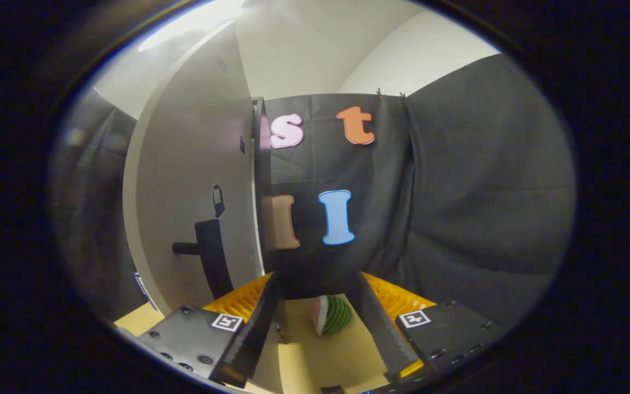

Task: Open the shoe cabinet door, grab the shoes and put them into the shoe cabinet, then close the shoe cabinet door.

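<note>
My gripper (315,306) (fingers spread, holding nothing) faces the bench's far edge; the cabinet door (194,186), handle (205,251) upright, lies ahead-left of it.

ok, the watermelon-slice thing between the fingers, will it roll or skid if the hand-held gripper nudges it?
The watermelon slice sits on the tan tabletop, between the open fingers of the hand-held gripper. Its striped rind side looks rounded, so it may rock or roll if nudged. It looks like a small toy, probably light, and could skid on the smooth-looking surface. Whether it is stiff or soft is unclear.
</note>
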Demonstrator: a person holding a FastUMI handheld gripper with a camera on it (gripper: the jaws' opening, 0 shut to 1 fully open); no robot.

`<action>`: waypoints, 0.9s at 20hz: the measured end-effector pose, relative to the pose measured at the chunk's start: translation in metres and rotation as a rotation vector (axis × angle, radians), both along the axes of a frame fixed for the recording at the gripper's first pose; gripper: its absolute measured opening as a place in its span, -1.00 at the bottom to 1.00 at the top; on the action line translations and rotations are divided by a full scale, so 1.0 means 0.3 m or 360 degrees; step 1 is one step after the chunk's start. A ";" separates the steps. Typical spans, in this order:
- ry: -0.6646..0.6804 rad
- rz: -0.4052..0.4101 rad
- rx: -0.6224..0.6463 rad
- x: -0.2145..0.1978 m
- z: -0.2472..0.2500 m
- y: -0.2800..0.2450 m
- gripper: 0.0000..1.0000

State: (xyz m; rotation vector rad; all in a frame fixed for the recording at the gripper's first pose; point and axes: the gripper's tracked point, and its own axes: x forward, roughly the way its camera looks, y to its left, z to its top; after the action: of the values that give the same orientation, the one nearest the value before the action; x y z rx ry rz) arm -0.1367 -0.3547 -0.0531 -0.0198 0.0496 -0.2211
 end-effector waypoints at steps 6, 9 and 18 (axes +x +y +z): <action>-0.0006 0.0164 0.0048 0.027 -0.028 0.198 0.76; -0.0004 0.0244 0.0115 0.050 -0.051 0.312 0.76; 0.0024 0.0455 0.0179 0.206 -0.106 0.616 0.79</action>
State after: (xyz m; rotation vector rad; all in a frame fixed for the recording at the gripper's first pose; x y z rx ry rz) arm -0.0749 -0.1698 -0.0850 0.0833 0.0732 0.0678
